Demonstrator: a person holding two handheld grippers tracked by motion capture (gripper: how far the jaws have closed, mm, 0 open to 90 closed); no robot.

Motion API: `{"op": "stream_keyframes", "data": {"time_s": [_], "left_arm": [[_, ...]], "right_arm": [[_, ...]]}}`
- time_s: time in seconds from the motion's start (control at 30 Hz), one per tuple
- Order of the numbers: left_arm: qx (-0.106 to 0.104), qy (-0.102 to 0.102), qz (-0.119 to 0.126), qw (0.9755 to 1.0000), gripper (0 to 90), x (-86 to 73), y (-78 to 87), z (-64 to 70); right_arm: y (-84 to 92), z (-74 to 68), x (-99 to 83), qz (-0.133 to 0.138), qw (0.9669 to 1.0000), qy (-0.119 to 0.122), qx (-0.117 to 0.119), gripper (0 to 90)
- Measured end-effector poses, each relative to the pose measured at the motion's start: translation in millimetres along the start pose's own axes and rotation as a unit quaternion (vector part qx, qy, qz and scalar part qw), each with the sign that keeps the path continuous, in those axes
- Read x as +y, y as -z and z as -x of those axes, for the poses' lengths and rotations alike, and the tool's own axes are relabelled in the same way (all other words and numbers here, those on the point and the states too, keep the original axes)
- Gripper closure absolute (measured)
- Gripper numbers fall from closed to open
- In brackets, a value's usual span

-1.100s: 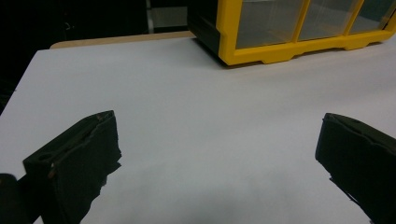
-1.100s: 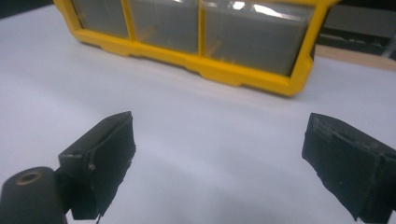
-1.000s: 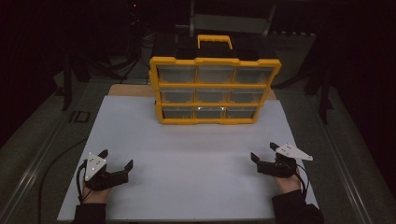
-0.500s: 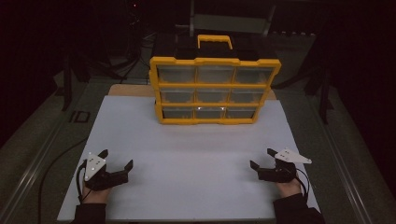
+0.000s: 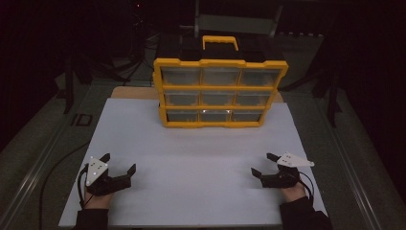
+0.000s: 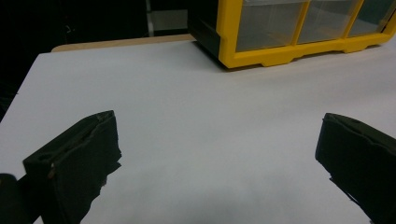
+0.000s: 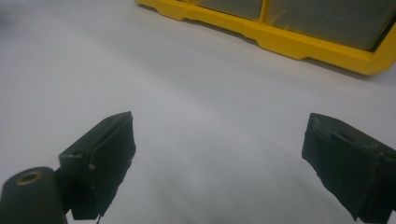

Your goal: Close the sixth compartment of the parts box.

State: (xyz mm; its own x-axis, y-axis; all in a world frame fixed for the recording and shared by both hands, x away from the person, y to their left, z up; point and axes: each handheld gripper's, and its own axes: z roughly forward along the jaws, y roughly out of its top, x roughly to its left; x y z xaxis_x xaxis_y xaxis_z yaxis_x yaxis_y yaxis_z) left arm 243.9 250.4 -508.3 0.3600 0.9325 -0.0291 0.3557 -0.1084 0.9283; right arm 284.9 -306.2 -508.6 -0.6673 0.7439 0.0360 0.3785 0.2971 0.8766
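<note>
Drawer cabinet (image 5: 219, 91) is the far goal — near first: left gripper (image 5: 118, 166) and right gripper (image 5: 262, 165) rest wide apart, empty, on the white table (image 5: 191, 158). Beyond, upright at its back edge, the cabinet looks stiff, bulky plastic — likely best lifted by its top handle (image 5: 220, 42).

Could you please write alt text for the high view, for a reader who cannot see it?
A yellow drawer cabinet stands at the far side of a white table. Near the front edge, the left claw and right claw both rest open, empty.
</note>
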Motion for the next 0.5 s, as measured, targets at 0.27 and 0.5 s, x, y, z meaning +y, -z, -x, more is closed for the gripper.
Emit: {"op": "stream_keyframes", "data": {"time_s": [0.27, 0.5], "left_arm": [[-0.003, 0.001, -0.003, 1.0, 0.0, -1.2, -1.2, -0.1], [-0.006, 0.002, -0.003, 1.0, 0.0, -1.5, -1.9, -0.1]], "right_arm": [[-1.7, -1.3, 0.7, -0.009, 0.9999, 0.006, -0.004, 9.6], [-3.3, -2.5, 0.9, -0.014, 0.9999, 0.008, -0.005, 9.6]]}}
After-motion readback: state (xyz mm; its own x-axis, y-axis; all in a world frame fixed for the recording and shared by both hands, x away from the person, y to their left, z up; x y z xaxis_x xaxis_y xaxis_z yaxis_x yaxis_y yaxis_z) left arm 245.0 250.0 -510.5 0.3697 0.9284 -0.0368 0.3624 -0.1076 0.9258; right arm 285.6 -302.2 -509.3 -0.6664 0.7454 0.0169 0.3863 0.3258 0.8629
